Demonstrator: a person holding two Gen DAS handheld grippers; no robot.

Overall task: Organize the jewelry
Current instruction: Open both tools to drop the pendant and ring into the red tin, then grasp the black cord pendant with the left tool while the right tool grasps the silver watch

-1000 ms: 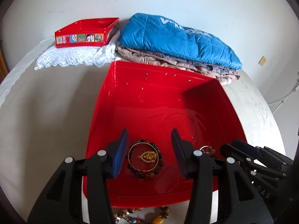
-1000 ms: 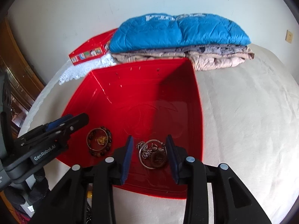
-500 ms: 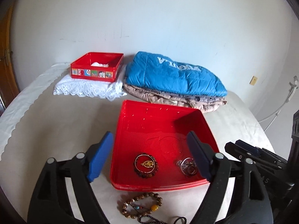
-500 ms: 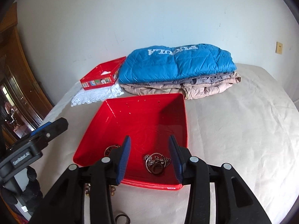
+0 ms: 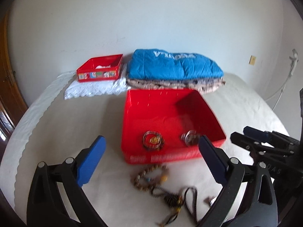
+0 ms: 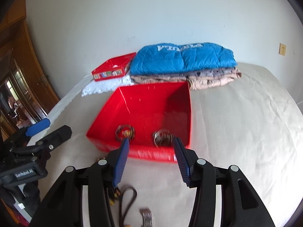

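Observation:
A red plastic tray [image 5: 132, 113] [image 6: 106, 117] sits on the bed. In it lie a dark bead bracelet with a gold pendant [image 5: 153, 140] [image 6: 125, 131] and a silver chain cluster [image 5: 190, 137] [image 6: 162, 137]. On the bed before the tray lie a wooden bead bracelet [image 5: 150, 176], a dark cord necklace [image 5: 180, 196] [image 6: 126, 198] and a small silver piece [image 6: 146, 216]. My left gripper [image 5: 151, 149] is wide open and empty, above the loose jewelry. My right gripper [image 6: 150, 147] is open and empty, at the tray's near edge.
A small red tin [image 5: 101, 69] [image 6: 113, 68] sits on white lace [image 5: 94, 89] at the back left. A blue jacket [image 5: 174, 65] [image 6: 181, 58] lies on folded clothes by the wall. A wooden cabinet [image 6: 22, 71] stands left.
Both grippers have pulled back and up from the tray. The left jaws have opened wider. The loose jewelry on the bed in front of the tray has come into view.

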